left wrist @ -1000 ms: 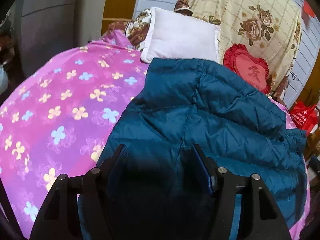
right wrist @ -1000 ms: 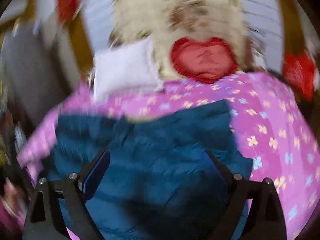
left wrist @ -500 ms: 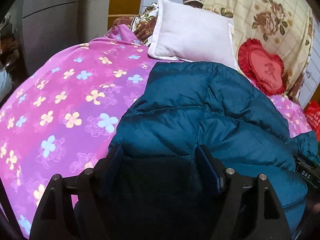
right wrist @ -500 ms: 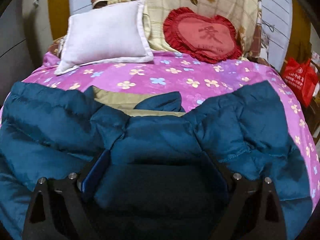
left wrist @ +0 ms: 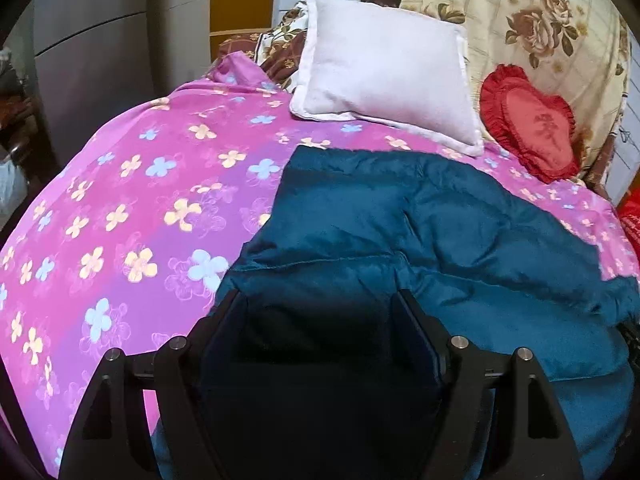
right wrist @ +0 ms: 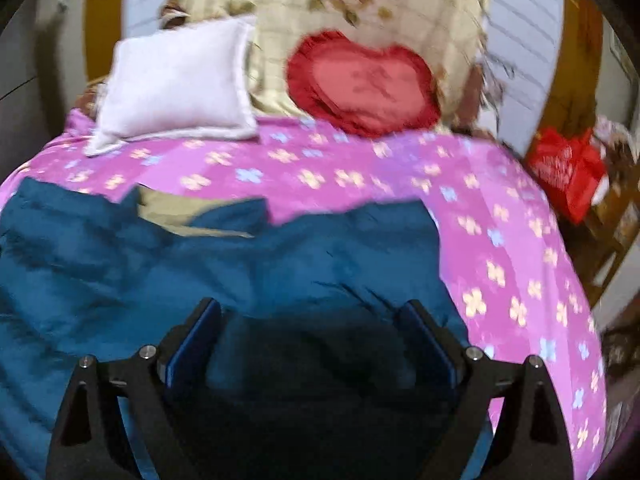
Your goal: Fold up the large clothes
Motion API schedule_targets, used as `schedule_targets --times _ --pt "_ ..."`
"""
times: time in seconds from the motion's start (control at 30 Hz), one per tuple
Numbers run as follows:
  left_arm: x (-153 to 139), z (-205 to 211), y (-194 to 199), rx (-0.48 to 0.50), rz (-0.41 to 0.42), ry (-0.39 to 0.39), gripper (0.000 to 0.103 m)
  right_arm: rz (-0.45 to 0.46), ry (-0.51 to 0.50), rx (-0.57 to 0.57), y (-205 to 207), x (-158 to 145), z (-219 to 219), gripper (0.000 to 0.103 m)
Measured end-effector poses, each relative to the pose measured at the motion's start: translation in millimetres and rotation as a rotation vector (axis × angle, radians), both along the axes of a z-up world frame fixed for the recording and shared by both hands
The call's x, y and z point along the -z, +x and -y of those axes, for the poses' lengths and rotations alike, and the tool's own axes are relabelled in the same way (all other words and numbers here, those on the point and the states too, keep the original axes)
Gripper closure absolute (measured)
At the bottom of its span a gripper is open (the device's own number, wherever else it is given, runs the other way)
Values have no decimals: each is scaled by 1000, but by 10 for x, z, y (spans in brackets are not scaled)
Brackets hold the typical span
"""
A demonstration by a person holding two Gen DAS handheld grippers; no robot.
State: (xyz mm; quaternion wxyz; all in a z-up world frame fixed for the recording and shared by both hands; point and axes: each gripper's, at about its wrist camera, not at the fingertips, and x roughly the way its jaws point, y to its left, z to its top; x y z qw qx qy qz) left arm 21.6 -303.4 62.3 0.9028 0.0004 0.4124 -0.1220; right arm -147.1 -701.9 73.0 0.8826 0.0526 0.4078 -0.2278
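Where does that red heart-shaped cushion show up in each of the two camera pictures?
Left wrist view: the red heart cushion sits far right in the upper half, leaning on the flowered cream blanket.
Right wrist view: it is near the top centre, blurred, against the same blanket.
Shared landmark: the white pillow lies just left of the cushion in both views.

A puffy blue jacket (left wrist: 420,232) of smooth cloth with a faint sheen lies on a matt pink flowered bedsheet (left wrist: 132,200). At twelve o'clock, a soft white cloth pillow (left wrist: 384,80); at two o'clock, a frilled red heart cushion (left wrist: 532,124) (slightly satiny).
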Motion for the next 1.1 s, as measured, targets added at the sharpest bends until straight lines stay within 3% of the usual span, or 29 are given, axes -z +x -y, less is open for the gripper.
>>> schedule_targets --times 0.13,0.33,0.4,0.47,0.57,0.7,0.8,0.93,1.1 --pt "66 -7 62 2 -16 5 39 -2 116 49 56 272 246 5" --pt "143 -54 91 -10 -35 -7 32 -1 129 61 86 379 267 3" --pt "148 -46 59 -9 -21 5 32 12 107 79 -2 279 198 4" --pt "147 -35 40 -12 -10 14 32 97 124 80 -141 99 115 4" --pt "146 -21 26 -17 0 26 32 183 171 -14 -220 -167 -160 4" --pt "150 -20 16 -17 3 28 32 146 169 -197 44 -299 -684 5" --pt "150 -20 12 -17 5 28 32 119 153 -274 323 -231 -1047 9" --pt "159 -36 3 -22 8 9 32 13 152 -249 692 118 -1190 10" --pt "82 -104 -93 1 12 22 35 15 174 -214 700 189 -1163 10"
